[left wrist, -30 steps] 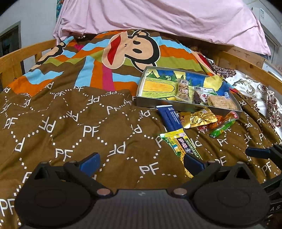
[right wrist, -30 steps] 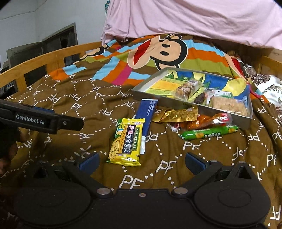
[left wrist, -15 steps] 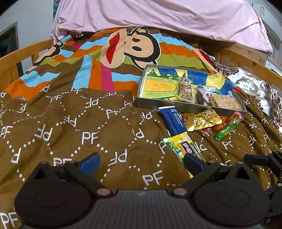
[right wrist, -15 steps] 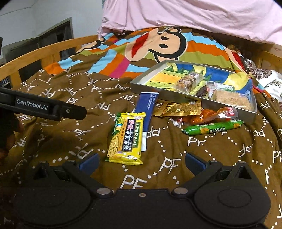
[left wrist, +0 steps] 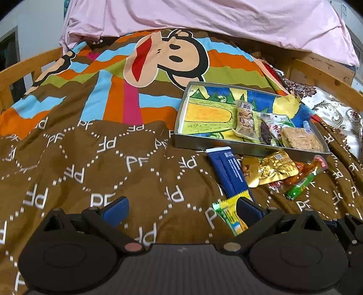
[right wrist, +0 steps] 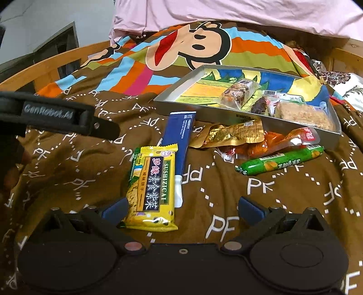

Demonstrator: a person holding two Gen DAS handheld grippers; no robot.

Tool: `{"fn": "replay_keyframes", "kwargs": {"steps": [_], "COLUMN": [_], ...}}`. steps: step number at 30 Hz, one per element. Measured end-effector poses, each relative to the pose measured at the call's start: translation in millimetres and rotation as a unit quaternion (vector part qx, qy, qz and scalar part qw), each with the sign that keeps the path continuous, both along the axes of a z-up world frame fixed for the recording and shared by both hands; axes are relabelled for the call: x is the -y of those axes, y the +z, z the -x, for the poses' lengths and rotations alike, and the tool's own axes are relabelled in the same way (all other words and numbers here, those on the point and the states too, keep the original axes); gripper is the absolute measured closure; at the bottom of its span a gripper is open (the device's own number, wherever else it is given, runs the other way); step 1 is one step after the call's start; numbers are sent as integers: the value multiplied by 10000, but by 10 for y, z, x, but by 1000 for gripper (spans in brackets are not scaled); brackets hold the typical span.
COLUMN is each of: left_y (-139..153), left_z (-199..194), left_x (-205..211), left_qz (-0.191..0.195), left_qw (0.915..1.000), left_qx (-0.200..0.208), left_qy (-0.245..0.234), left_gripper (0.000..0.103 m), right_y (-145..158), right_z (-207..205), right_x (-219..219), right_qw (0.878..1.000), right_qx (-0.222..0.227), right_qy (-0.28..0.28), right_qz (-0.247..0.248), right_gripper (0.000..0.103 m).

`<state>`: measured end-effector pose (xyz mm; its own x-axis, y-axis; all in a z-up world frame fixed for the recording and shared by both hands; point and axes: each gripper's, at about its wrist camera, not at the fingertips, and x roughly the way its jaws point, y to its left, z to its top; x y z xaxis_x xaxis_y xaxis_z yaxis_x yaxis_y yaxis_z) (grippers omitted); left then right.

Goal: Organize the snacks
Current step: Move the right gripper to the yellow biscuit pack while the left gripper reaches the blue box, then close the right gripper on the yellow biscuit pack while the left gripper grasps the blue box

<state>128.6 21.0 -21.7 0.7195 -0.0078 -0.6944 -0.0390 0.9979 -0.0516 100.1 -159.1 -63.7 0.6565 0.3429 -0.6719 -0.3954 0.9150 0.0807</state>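
Both the left claw (left wrist: 181, 208) and right claw (right wrist: 181, 207) are released, holding nothing. The yellow packet (right wrist: 152, 188) lies on the bed (right wrist: 261, 204), between the right fingers, overlapping the blue packet (right wrist: 181, 133) short of the tray (right wrist: 226, 111). Risk: closing here may pinch blanket or both packets; slick wrapper may slip.

A brown blanket (left wrist: 90, 172) printed with white "PF" letters covers the bed; its far part has colourful stripes and a cartoon monkey face (left wrist: 168, 59). Behind it lies a pink pillow (left wrist: 204, 18). A wooden bed rail (right wrist: 52, 65) runs along the left, and a flowered cloth (left wrist: 335, 113) lies at the right.
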Motion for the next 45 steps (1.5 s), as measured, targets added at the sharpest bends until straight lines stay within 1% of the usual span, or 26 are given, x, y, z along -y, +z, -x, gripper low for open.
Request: {"fn": "replay_keyframes", "kwargs": {"steps": [4, 6, 11, 13, 19, 20, 22, 23, 24, 25, 26, 28, 32, 37, 40, 42, 45], "left_y": [-12, -30, -95, -130, -253, -277, -322, -345, -365, -381, -395, -406, -402, -403, -392, -402, -433], "left_z": [-143, -222, -374, -437, -647, -691, -773, -814, -853, -885, -915, -955, -954, -914, -872, -846, -813], "left_x": [38, 65, 135, 176, 317, 346, 398, 428, 454, 469, 483, 502, 501, 538, 600, 653, 716], "left_qz": [37, 51, 26, 22, 112, 123, 143, 153, 157, 156, 152, 152, 229, 322, 289, 261, 229], "left_qw": [9999, 9998, 9996, 9995, 9988, 9987, 9984, 9981, 9979, 9978, 9978, 9978, 9980, 9983, 9983, 9976, 9970], "left_qx": [-100, -167, -273, -325, -455, -473, -524, -557, -585, -601, -611, -598, -548, -439, -372, -389, -468], "left_qy": [76, 103, 58, 31, -105, -133, -180, -206, -224, -228, -222, -224, -219, -228, -352, -505, -564], "left_gripper": [1, 1, 1, 1, 0, 0, 0, 0, 0, 0, 0, 0, 0, 1, 5, 11, 13], "right_y": [-57, -101, -180, -206, -225, -223, -214, -209, -207, -201, -194, -174, -100, 13, 34, 17, -4], "right_z": [-28, -3, 128, 147, 148, 149, 145, 134, 128, 124, 128, 151, 134, 121, 97, 41, 32], "right_x": [-73, -108, -194, -236, -209, -202, -188, -173, -160, -153, -151, -160, -91, 201, 399, 479, 488], "right_qw": [9997, 9990, 9948, 9931, 9899, 9888, 9881, 9884, 9888, 9890, 9886, 9874, 9869, 9892, 9897, 9900, 9906], "right_qx": [154, 286, 693, 728, 952, 1038, 1092, 1060, 1016, 977, 972, 976, 859, 726, 669, 651, 615], "right_qy": [129, 291, 564, 673, 803, 794, 823, 867, 909, 957, 1013, 1117, 1215, 871, 616, 487, 458], "right_qz": [128, 196, 490, 628, 676, 715, 703, 656, 604, 562, 540, 547, 628, 927, 1103, 1156, 1135], "right_gripper": [1, 1, 1, 1, 1, 2, 12, 14, 19, 25, 29, 45, 46, 46, 47, 47, 47]}}
